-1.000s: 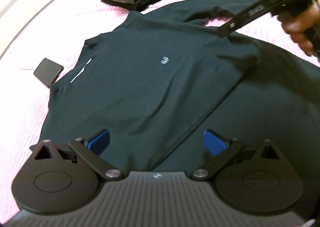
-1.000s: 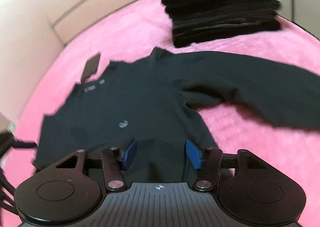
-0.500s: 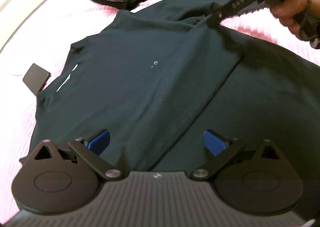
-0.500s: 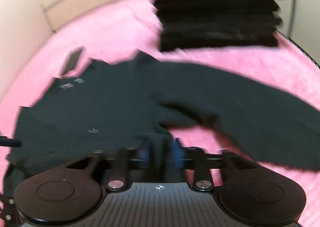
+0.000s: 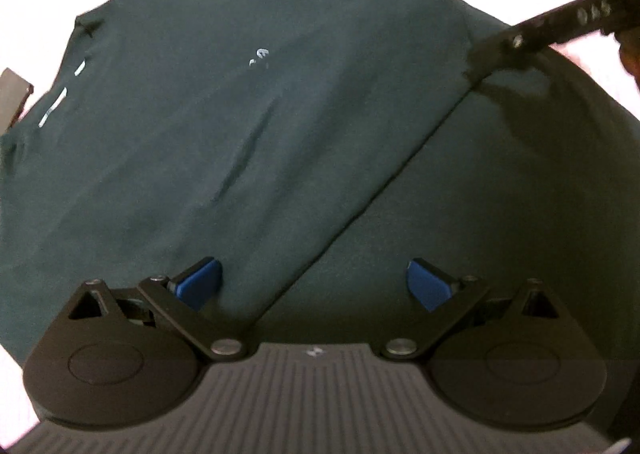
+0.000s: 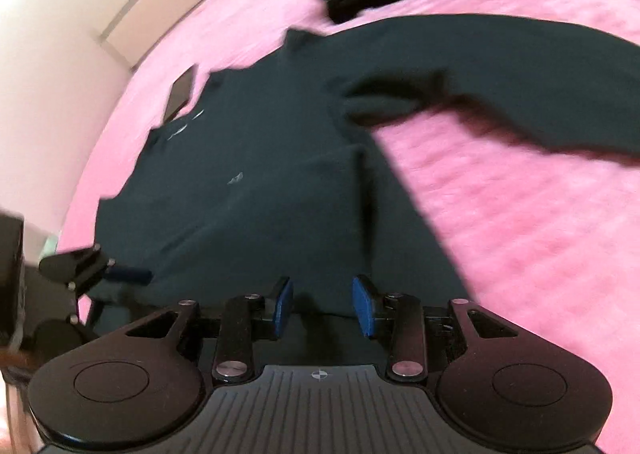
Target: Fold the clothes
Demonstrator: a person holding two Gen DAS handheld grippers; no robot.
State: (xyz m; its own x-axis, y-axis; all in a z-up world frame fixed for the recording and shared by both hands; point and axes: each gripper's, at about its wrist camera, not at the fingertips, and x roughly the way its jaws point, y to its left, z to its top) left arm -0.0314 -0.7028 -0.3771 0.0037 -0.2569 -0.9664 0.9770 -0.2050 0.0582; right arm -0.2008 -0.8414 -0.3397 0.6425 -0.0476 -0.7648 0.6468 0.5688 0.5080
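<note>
Your dark shirt lies spread on the pink bed, one side folded inward. Before folding again, set your left gripper, jaws wide and empty, on the folded edge. Your right gripper, part-closed, seems to hold nothing.

On my right claw's black arm I read blurred pale marks like "0 4 S". The dark green long-sleeved cotton shirt bears a small pale logo, illegible.
</note>
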